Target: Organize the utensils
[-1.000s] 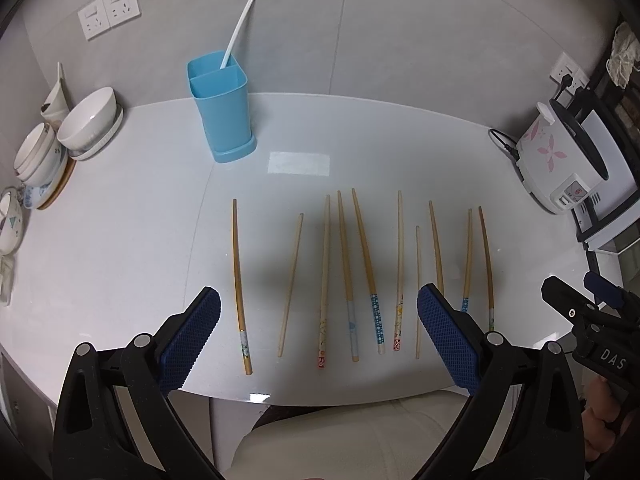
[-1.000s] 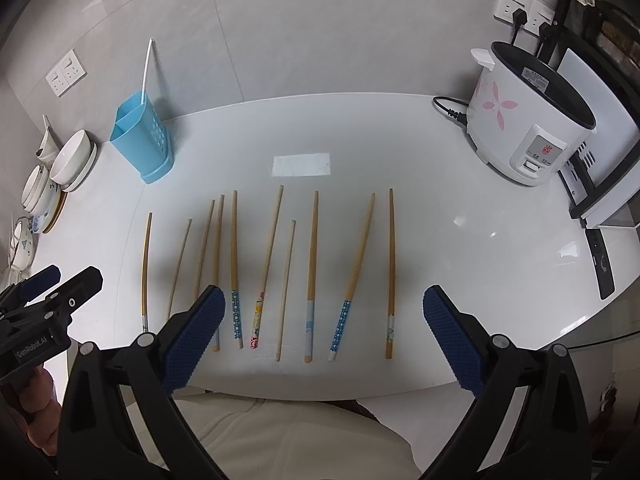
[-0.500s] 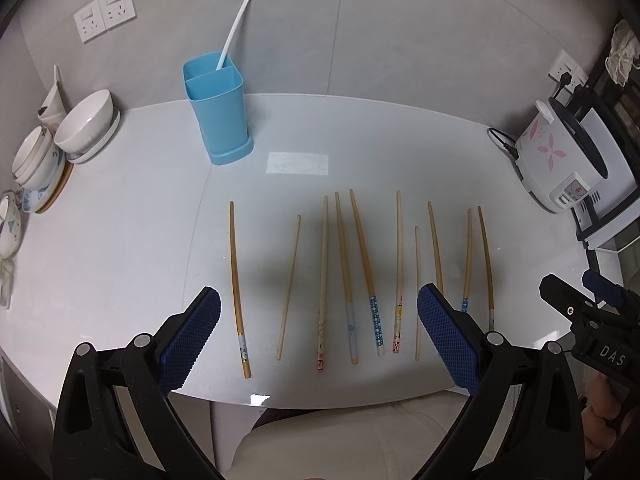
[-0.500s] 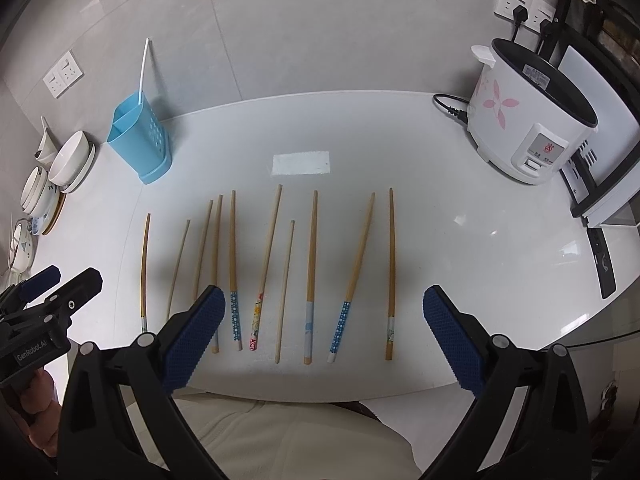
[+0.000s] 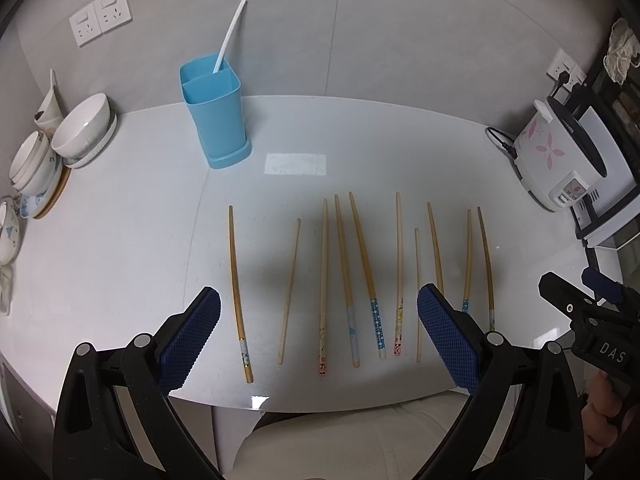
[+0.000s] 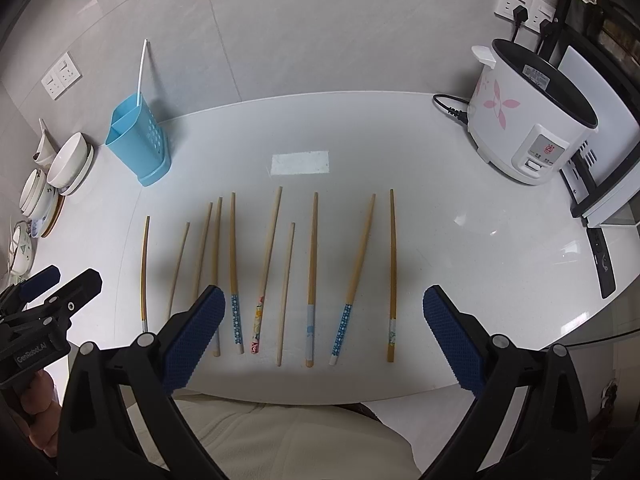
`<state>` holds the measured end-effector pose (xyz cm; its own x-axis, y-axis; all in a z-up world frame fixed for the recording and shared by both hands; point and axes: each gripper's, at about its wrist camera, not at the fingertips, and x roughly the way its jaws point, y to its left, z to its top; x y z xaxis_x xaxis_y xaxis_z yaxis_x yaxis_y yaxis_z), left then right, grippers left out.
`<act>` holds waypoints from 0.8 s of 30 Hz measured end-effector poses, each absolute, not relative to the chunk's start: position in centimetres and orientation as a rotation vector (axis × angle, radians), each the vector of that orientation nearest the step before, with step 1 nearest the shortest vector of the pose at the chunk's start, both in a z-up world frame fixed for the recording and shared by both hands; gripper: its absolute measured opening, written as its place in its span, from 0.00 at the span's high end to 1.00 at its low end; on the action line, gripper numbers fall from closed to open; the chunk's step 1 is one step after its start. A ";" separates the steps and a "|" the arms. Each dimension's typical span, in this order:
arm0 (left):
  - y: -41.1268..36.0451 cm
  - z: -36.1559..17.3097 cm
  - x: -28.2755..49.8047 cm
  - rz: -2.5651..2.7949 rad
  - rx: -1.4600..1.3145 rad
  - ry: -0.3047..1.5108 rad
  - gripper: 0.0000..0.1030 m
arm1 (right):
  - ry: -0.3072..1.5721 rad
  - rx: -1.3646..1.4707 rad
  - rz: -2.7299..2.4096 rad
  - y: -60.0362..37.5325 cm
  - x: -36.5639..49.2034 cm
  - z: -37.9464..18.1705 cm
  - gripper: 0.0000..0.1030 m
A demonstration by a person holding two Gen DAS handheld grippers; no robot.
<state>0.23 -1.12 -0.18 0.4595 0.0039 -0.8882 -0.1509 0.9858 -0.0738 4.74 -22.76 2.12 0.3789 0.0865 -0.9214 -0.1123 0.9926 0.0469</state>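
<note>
Several wooden chopsticks (image 5: 363, 256) lie side by side in a row on the white counter (image 5: 120, 248); they also show in the right wrist view (image 6: 312, 256). A blue utensil holder (image 5: 214, 116) with a white straw in it stands at the back left, seen in the right wrist view too (image 6: 138, 140). My left gripper (image 5: 318, 326) is open and empty, held above the near ends of the left chopsticks. My right gripper (image 6: 322, 328) is open and empty above the near ends of the right chopsticks.
Stacked white bowls (image 5: 82, 130) sit at the left edge of the counter. A white rice cooker (image 6: 528, 128) with its cord stands at the back right. A pale rectangular patch (image 5: 295, 164) lies behind the chopsticks. The counter's front edge runs just below the chopstick ends.
Both grippers have drifted slightly; the scene shifts a little in each view. Nothing has been taken hold of and the chopsticks have not moved.
</note>
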 end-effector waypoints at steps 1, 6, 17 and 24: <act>-1.1 -0.2 0.3 0.094 -0.149 1.090 0.06 | 1.175 -0.024 0.126 -22.8 4.7 2.1 0.07; -1.2 -0.2 0.4 0.095 -0.152 1.093 0.06 | 1.177 -0.026 0.127 -22.6 4.9 2.1 0.07; -1.1 -0.1 0.8 0.087 -0.141 1.095 0.06 | 1.180 -0.025 0.126 -22.6 5.0 2.0 0.07; -1.0 -0.2 0.8 0.090 -0.140 1.096 0.06 | 1.178 -0.027 0.127 -22.5 5.1 2.0 0.07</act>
<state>0.82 -0.98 -0.24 0.4550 0.0037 -0.8905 -0.1422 0.9875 -0.0686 5.10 -22.48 1.97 0.3767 0.0848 -0.9224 -0.1134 0.9925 0.0449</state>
